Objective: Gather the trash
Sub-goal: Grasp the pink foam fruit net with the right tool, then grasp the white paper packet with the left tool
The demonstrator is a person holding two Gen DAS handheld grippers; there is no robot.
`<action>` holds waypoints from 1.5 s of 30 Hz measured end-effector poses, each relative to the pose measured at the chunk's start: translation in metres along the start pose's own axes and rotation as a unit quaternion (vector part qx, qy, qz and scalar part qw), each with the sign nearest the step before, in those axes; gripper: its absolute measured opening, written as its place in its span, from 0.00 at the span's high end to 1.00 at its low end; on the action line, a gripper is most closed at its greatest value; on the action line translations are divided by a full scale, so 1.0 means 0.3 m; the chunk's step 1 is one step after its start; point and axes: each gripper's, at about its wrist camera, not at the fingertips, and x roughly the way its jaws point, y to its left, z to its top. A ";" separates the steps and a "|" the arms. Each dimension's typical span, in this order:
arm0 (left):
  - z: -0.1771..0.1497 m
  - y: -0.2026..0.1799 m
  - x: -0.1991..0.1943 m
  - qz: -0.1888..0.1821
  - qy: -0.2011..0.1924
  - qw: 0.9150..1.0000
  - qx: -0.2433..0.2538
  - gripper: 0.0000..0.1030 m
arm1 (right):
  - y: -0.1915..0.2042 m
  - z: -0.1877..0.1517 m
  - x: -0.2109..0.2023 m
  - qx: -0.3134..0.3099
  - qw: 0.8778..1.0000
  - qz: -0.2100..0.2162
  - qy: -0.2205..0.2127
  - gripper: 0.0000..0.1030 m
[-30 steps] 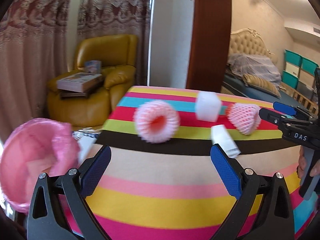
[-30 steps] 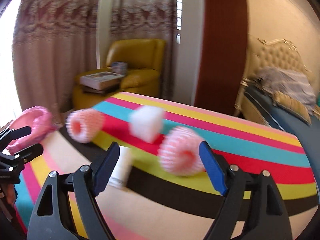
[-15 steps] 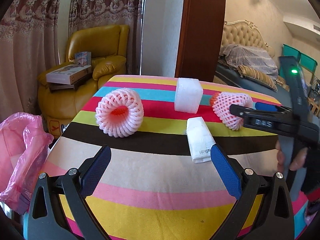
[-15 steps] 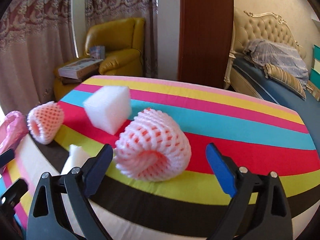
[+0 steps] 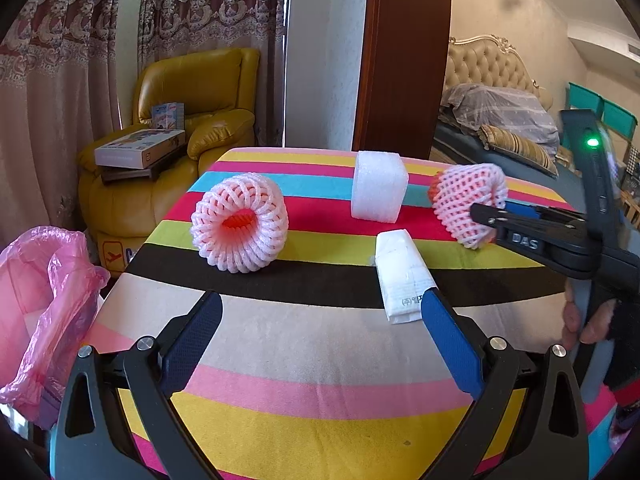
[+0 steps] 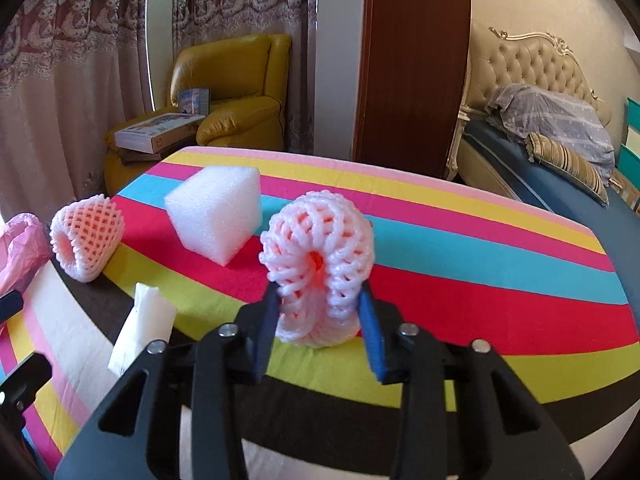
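Left of the left gripper (image 5: 320, 332) hangs a pink plastic bag (image 5: 44, 300). Its jaws stand released over the striped tablecloth (image 5: 320, 380), nothing between them — a foam net ring (image 5: 239, 227) ahead to their left, a folded white packet (image 5: 402, 276) just by the right pad, a white foam block (image 5: 379, 191) beyond. Further right, the right gripper (image 6: 320, 320) has just closed — clenched on a second foam net (image 6: 318, 256), which is squashed between the blue pads (image 6: 370, 332).
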 end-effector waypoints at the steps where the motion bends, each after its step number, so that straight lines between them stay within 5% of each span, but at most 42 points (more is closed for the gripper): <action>1: 0.000 -0.002 0.002 0.001 0.001 1.000 0.002 0.09 | -0.005 -0.007 -0.018 0.001 1.000 0.000 -0.003 0.67; 7: -0.001 -0.031 0.011 0.004 0.007 1.000 0.019 0.09 | -0.075 -0.070 -0.142 0.009 1.000 -0.016 -0.025 0.67; 18: 0.042 -0.205 0.137 -0.044 0.052 0.998 0.007 0.09 | -0.244 -0.185 -0.281 0.067 0.995 -0.054 -0.055 0.67; 32: 0.070 -0.243 0.319 0.020 0.143 0.990 -0.004 0.09 | -0.224 -0.186 -0.300 0.032 0.996 -0.049 -0.068 0.66; 45: 0.054 -0.253 0.318 0.029 0.151 0.988 0.008 0.06 | -0.242 -0.184 -0.309 0.034 0.996 -0.034 -0.073 0.64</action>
